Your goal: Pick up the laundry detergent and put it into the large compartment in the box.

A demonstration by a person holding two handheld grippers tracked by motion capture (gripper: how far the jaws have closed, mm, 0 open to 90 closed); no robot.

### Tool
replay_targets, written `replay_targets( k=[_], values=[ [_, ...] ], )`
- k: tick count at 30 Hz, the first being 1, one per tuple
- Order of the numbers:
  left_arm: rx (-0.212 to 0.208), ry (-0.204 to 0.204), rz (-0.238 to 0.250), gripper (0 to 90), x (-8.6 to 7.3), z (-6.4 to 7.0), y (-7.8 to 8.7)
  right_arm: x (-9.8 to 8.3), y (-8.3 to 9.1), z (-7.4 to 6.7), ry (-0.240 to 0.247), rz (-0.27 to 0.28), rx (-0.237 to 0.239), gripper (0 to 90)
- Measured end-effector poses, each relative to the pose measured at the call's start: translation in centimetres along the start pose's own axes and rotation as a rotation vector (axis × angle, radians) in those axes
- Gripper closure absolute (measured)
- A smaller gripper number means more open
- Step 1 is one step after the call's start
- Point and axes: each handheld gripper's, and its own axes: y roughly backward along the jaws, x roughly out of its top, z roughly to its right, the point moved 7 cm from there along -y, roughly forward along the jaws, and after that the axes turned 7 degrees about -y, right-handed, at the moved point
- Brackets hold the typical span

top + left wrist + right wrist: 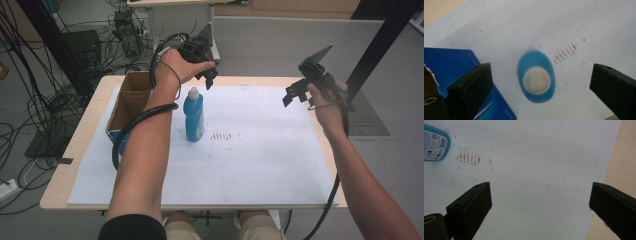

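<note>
- Left gripper point(208, 76): black, blocky jaws spread wide, holding nothing, poised directly above the blue bottle point(193, 116).
- Right gripper point(294, 95): jaws likewise wide apart and empty, raised over the right part of the white sheet point(260, 165).
- Blue bottle: smooth plastic, oval in section, white cap point(536, 80); stands upright on the sheet just beside the cardboard box point(131, 97).
- Sheet: matte, with faint brown smudges point(467, 157).
- Both forearms reach forward, wrists bent downward.
</note>
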Motion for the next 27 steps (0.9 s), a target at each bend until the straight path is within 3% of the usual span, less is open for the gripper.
replay_targets(
  k=[10,27],
  values=[
    [0.007,-0.005,-0.009,5.1,0.2,0.4,-0.3,-0.3,-0.3,0.2,-0.005,-0.004,0.008,4.4],
    [0.018,0.034,-0.02,5.1,-0.4,0.1,-1.6,-0.4,-0.4,-0.1,0.002,-0.006,0.005,4.4]
  ],
)
